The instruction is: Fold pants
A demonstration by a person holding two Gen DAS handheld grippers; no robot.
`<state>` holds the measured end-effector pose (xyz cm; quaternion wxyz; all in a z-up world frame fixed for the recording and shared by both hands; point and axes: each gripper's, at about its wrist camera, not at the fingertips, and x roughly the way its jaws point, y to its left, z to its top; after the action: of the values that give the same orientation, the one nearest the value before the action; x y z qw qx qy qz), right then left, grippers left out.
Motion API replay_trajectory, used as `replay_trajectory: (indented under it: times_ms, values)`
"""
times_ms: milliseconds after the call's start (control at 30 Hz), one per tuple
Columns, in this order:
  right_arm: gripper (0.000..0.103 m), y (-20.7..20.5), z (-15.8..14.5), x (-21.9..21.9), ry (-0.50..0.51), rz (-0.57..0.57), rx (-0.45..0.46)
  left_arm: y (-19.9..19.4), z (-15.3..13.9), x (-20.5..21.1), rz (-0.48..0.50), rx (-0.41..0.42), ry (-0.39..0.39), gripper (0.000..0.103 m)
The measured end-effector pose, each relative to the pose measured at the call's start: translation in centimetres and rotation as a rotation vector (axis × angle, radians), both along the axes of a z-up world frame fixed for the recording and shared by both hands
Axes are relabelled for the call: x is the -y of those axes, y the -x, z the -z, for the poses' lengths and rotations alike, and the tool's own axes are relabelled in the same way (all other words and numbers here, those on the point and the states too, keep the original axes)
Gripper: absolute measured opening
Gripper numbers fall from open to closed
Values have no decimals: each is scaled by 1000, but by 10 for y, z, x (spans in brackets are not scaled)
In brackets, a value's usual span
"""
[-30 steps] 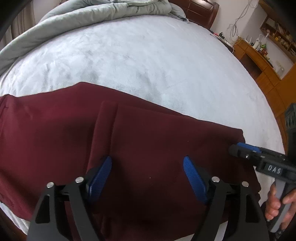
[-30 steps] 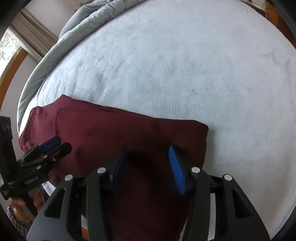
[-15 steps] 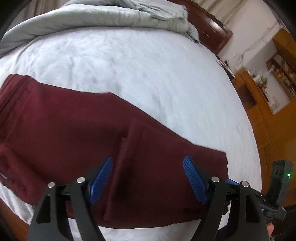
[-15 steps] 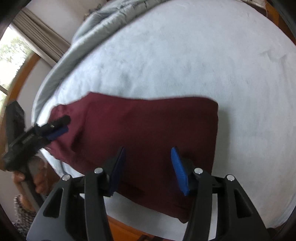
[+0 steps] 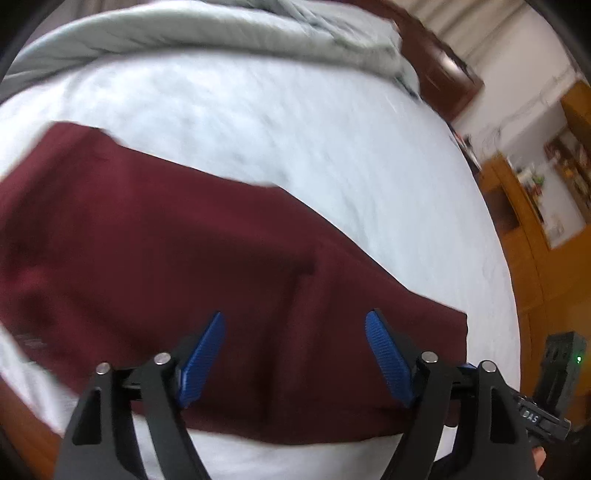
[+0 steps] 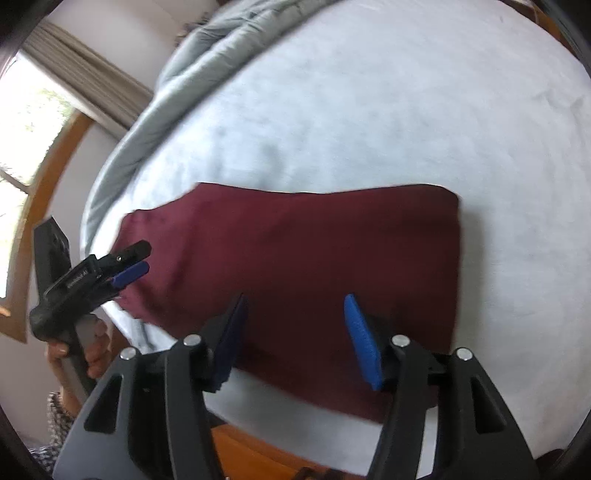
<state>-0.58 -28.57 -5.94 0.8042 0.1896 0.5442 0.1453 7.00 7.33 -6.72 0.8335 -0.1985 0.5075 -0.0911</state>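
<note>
The dark red pants (image 5: 207, 266) lie folded flat in a long band on the white bed sheet (image 5: 303, 140), near its front edge. They also show in the right wrist view (image 6: 314, 258). My left gripper (image 5: 295, 347) is open and empty, held above the pants' near edge; it also shows at the left of the right wrist view (image 6: 135, 260), beside the pants' left end. My right gripper (image 6: 295, 332) is open and empty above the pants' near edge. Its body (image 5: 543, 417) shows at the lower right of the left wrist view.
A grey duvet (image 5: 207, 29) is bunched along the far side of the bed, also in the right wrist view (image 6: 207, 66). A dark wooden headboard (image 5: 439, 70) and wooden cabinets (image 5: 546, 236) stand to the right. A window (image 6: 26, 140) with curtain is at left. The wooden bed frame (image 6: 266, 458) runs below.
Both grippers have pulled back and risen away from the pants. More of the folded pants and the sheet's front edge now show. Both stay open.
</note>
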Motion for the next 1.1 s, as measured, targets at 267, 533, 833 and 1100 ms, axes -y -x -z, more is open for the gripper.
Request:
replay_trajectory:
  times_ms: [267,533,833,1100]
  values:
    - [57,-2,10,-29,40,-62,-15,60,4,-125,-288,-38,-9,81]
    - [57,-3,30,-35,68,-57,-64,64,42,-199,-462,-93,118,79]
    - [62,-7,35,-38,81,-60,-66,46,64,-221,-489,-116,280,79]
    - [64,-8,38,-42,99,-72,-59,37,56,-213,-506,-95,342,73]
